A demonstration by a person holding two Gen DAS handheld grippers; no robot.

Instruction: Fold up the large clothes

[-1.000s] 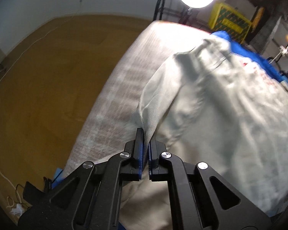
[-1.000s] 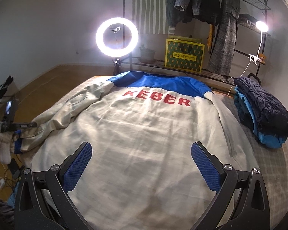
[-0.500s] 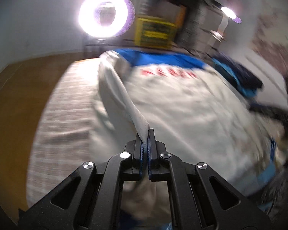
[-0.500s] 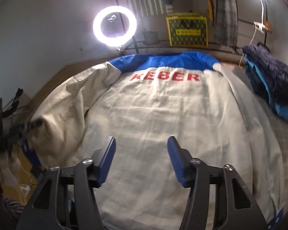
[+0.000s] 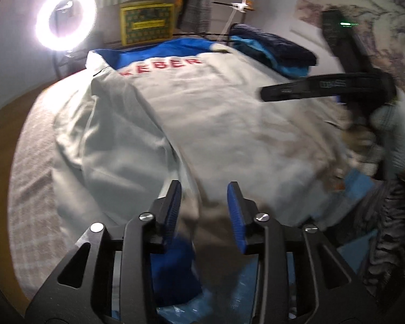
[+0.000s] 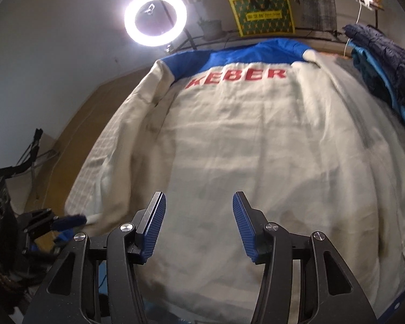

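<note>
Two grippers hang over the near edge of the bed [image 5: 32, 178]. Toward its left edge, the left gripper [image 5: 203, 208] is opening its fingers, pinching nothing, above a sleeve [image 5: 108, 145] folded onto the cream jacket [image 6: 256, 148]. That jacket lies back-up across the bed. The right gripper [image 6: 199, 224] holds its fingers spread, empty. Folded dark clothes [image 6: 386, 67] sit at the far right corner.

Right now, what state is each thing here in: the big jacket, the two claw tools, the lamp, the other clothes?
Jacket: spread back-up on the bed, left sleeve lying beside the body.
Left gripper: jaws opening, nothing pinched.
Right gripper: open above the jacket, empty.
Ring light: on.
Dark clothes: piled beside the jacket.
</note>
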